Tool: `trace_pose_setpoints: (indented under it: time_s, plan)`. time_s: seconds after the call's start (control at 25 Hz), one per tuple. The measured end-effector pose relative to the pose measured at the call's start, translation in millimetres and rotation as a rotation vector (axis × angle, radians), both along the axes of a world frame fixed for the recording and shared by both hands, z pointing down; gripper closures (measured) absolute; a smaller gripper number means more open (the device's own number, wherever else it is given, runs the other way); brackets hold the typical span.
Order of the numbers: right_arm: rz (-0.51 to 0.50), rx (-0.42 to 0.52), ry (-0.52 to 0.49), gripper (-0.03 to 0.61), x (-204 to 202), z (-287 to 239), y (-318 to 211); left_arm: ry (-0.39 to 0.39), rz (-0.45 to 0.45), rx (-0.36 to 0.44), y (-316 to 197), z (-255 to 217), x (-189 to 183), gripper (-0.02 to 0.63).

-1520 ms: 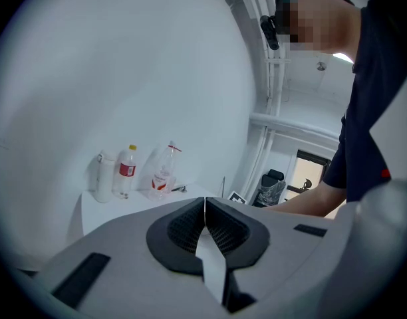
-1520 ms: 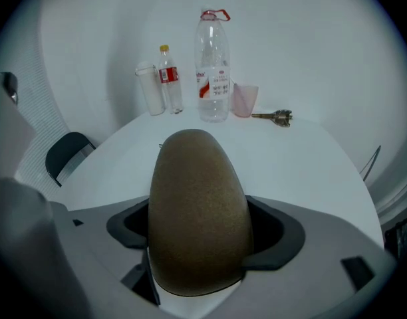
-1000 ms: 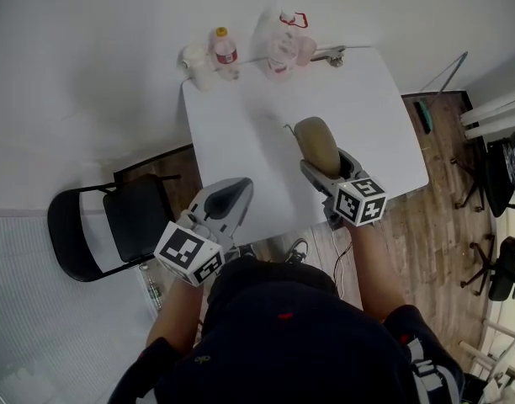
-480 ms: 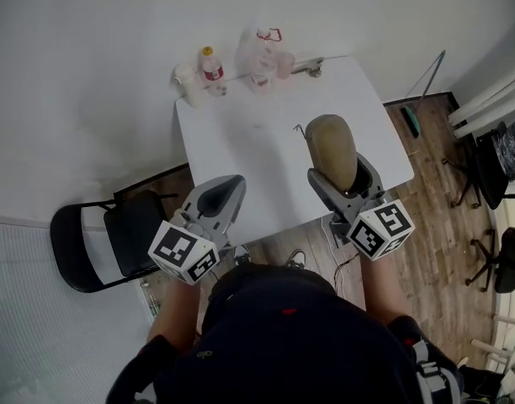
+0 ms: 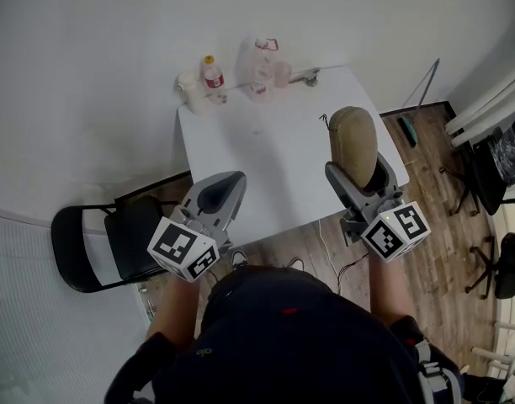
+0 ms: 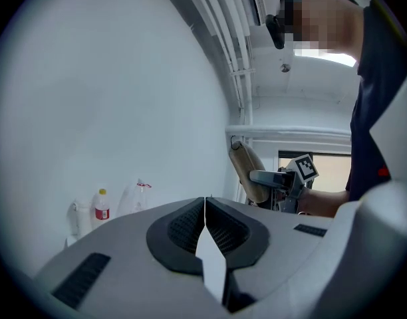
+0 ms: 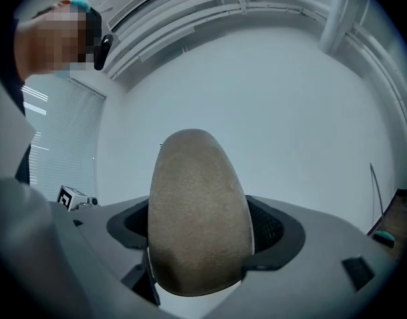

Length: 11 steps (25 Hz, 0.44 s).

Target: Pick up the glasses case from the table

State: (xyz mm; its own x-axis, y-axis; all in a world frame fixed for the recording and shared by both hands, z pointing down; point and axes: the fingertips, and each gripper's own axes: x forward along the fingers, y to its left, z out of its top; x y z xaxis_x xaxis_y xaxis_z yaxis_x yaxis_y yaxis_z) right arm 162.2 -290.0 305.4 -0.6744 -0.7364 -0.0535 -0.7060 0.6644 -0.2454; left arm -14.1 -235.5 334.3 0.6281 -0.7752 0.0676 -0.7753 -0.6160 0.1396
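A tan, oval glasses case (image 5: 354, 145) stands lifted above the white table (image 5: 266, 162), clamped between the jaws of my right gripper (image 5: 361, 168). In the right gripper view the case (image 7: 198, 218) fills the middle and hides the jaw tips, pointing up at the wall. My left gripper (image 5: 220, 199) hovers over the table's near left edge, shut with nothing in it. Its dark pads (image 6: 205, 230) meet in the left gripper view, where the case (image 6: 245, 172) shows at the right.
Bottles (image 5: 212, 77) and a clear plastic jug (image 5: 259, 61) stand along the table's far edge. A black chair (image 5: 102, 238) sits left of the table. Wood floor (image 5: 426, 183) and office chair bases (image 5: 497, 263) lie to the right.
My right gripper has lifted the glasses case off the table and carried it up and to the right. The left gripper has barely moved.
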Motion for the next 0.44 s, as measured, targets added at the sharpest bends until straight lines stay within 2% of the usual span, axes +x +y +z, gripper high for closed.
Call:
trace_pose_setpoints:
  time_s: [0.44]
  plan:
    - [-0.016, 0.044, 0.023, 0.178, -12, -12, 1, -0.008, -0.032, 0.003, 2, -1, -15, 0.59]
